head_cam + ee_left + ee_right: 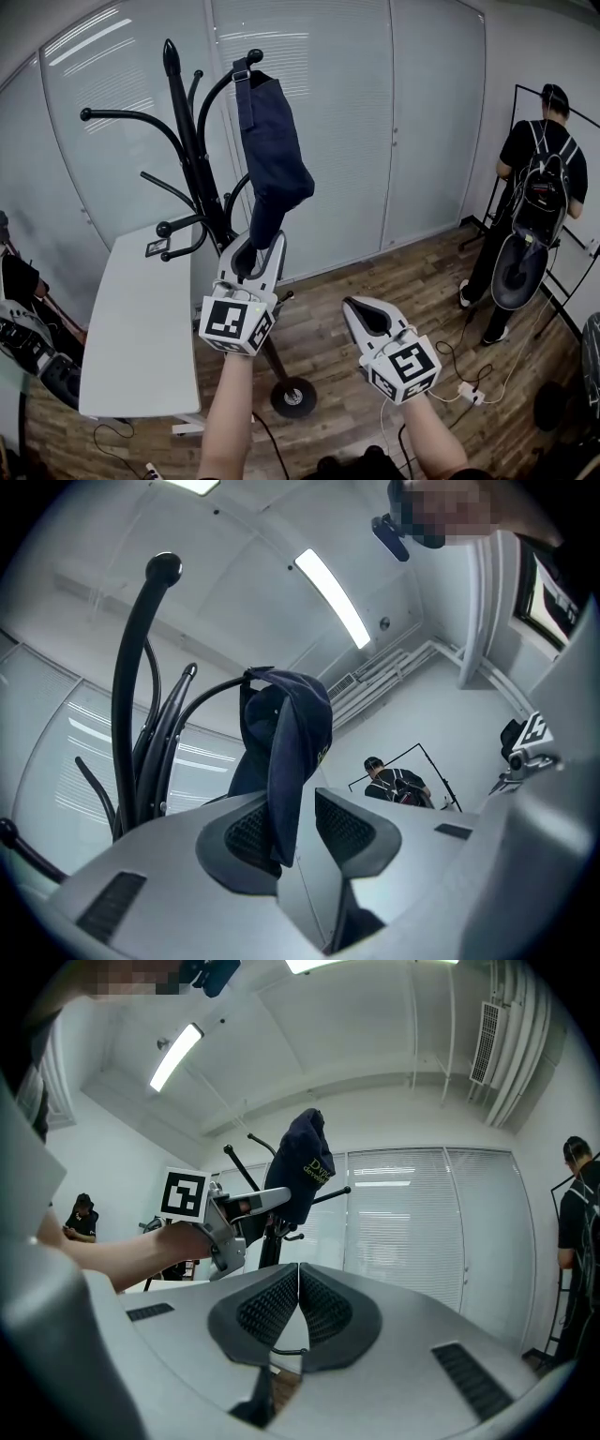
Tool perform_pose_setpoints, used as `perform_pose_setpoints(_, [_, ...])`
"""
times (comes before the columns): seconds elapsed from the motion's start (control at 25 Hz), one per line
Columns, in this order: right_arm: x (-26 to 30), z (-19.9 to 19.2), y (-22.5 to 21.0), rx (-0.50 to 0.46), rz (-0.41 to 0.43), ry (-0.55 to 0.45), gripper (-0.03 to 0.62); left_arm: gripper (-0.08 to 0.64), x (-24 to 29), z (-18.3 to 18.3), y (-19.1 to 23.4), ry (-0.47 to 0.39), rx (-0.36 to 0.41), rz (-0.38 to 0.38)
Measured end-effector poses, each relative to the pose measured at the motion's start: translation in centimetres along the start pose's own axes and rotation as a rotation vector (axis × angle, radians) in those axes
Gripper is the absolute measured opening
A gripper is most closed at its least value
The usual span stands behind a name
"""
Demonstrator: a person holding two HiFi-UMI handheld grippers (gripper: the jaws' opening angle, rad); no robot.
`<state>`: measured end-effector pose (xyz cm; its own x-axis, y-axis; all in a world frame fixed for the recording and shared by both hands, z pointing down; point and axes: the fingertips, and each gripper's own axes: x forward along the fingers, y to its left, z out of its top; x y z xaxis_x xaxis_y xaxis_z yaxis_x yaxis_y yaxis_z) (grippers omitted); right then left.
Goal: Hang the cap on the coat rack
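The cap (274, 150) hangs by its strap on a coat rack (192, 141) hook; its lower edge, half hidden, sits loose between the left tool's (255, 246) parted jaws. The right tool (354, 307) is closed on nothing.

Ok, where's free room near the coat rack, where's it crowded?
Free: most of the white table left of the coat rack, and its leftward hooks. Crowded: the rack's right side, where the cap hangs into the left gripper.
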<state>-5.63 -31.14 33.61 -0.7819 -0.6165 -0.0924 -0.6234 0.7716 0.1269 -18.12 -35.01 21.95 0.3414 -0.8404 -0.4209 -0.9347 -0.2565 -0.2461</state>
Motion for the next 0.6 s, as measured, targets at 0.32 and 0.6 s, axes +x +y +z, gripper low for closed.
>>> perform_pose_setpoints(0.32, [0.8,-0.1,0.3,-0.007,0.014,0.003,0.031,0.156,0.0,-1.0,1.2,0.032,0.007,0.022])
perform_pose_setpoints(0.6, [0.3,-0.2,1.0,0.008,0.003,0.012,0.031,0.221,-0.7,-1.6,0.8,0.056,0.015,0.013])
